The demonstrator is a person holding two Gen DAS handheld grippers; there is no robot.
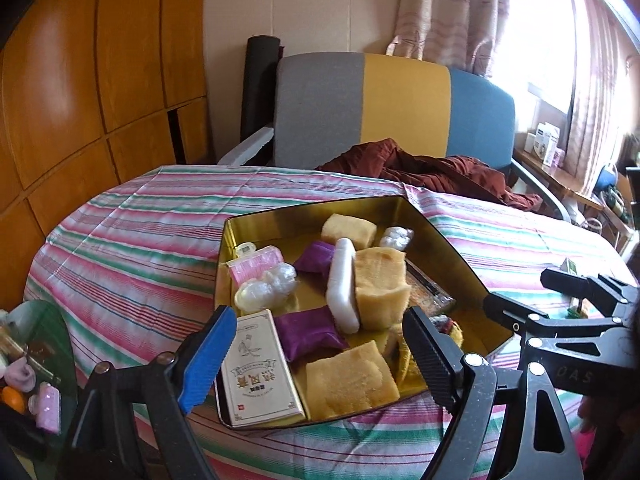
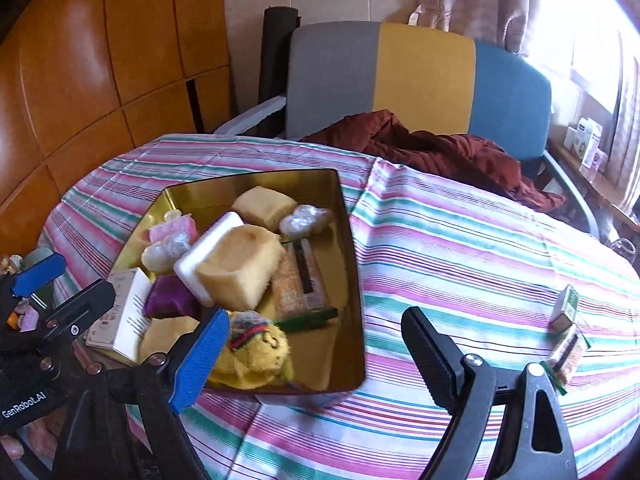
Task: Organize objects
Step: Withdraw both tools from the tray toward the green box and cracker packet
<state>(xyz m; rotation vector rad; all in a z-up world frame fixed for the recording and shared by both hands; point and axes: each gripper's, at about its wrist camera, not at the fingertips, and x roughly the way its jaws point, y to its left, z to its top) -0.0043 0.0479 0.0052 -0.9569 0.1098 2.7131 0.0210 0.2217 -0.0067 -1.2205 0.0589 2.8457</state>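
A gold tin (image 1: 320, 204) stands on the striped tablecloth (image 1: 132, 232), full of things: yellow sponges (image 1: 380, 280), purple pouches (image 1: 308, 330), a white case (image 1: 342, 284) and a cream box (image 1: 260, 376). My left gripper (image 1: 316, 356) hovers open over the tin's near edge, nothing between its pads. In the right wrist view, my right gripper (image 2: 314, 356) is open over the tin's (image 2: 248, 176) near right corner, beside a yellow plush toy (image 2: 260, 352). A small green-white box (image 2: 566, 306) and a flat packet (image 2: 566, 354) lie on the cloth to the right.
A chair (image 1: 400, 104) with a grey, yellow and blue back stands behind the table, a maroon cloth (image 1: 432, 168) heaped on it. A low glass side table (image 1: 36, 352) with small items sits at the left. A shelf with boxes (image 1: 544, 144) runs under the window.
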